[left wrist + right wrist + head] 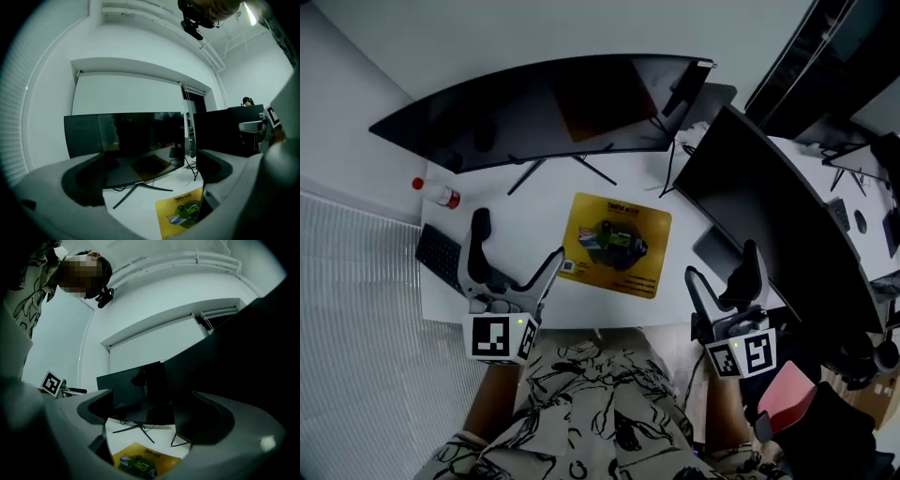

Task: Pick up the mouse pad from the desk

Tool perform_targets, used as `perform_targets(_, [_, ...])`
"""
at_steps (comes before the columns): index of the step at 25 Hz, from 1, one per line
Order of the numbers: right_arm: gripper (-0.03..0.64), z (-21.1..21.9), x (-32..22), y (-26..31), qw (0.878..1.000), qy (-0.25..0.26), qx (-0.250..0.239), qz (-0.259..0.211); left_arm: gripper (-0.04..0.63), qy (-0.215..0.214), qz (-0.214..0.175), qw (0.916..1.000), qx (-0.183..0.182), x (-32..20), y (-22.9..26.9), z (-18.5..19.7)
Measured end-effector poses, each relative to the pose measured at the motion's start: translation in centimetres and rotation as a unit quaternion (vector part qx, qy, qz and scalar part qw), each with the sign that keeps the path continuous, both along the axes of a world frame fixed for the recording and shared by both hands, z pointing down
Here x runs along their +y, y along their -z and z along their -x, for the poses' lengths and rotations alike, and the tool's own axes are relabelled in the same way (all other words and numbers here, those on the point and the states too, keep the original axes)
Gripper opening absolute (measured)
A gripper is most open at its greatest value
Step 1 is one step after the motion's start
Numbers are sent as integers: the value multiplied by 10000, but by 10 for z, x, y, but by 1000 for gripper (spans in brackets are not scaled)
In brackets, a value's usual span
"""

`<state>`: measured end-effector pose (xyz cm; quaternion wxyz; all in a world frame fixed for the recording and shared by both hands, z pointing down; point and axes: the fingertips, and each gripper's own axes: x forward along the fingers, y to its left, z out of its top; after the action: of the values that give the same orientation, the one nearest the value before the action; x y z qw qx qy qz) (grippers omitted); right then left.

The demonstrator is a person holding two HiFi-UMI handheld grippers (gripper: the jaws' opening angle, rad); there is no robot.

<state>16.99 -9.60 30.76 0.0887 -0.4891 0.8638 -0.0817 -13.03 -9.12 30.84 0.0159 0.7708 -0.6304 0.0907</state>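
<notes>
The yellow mouse pad (615,246), printed with a dark green picture, lies flat in the middle of the white desk (530,211). My left gripper (518,239) hovers just left of the pad's near-left corner, open and holding nothing. My right gripper (720,264) is open too, off the pad's right side near the desk's front edge. In the left gripper view the mouse pad (183,213) lies low and right, beside the right finger (213,166). In the right gripper view the mouse pad (143,460) shows low between the open fingers.
A wide curved monitor (553,108) stands behind the pad, its stand legs reaching toward it. A second dark monitor (769,211) borders the right side. A black keyboard (441,255) and a red-capped bottle (441,194) sit at the left. Cables (675,173) trail at the back right.
</notes>
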Motion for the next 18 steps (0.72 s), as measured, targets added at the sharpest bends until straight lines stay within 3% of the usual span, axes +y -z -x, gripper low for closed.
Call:
perform_targets(8, [509, 29, -26, -58, 9978, 165, 255, 590, 601, -72, 762, 9971, 36, -18, -64, 10])
perform_targets(18, [497, 39, -47, -144, 9863, -85, 832, 1425, 574, -701, 1400, 9877, 12, -56, -144, 1])
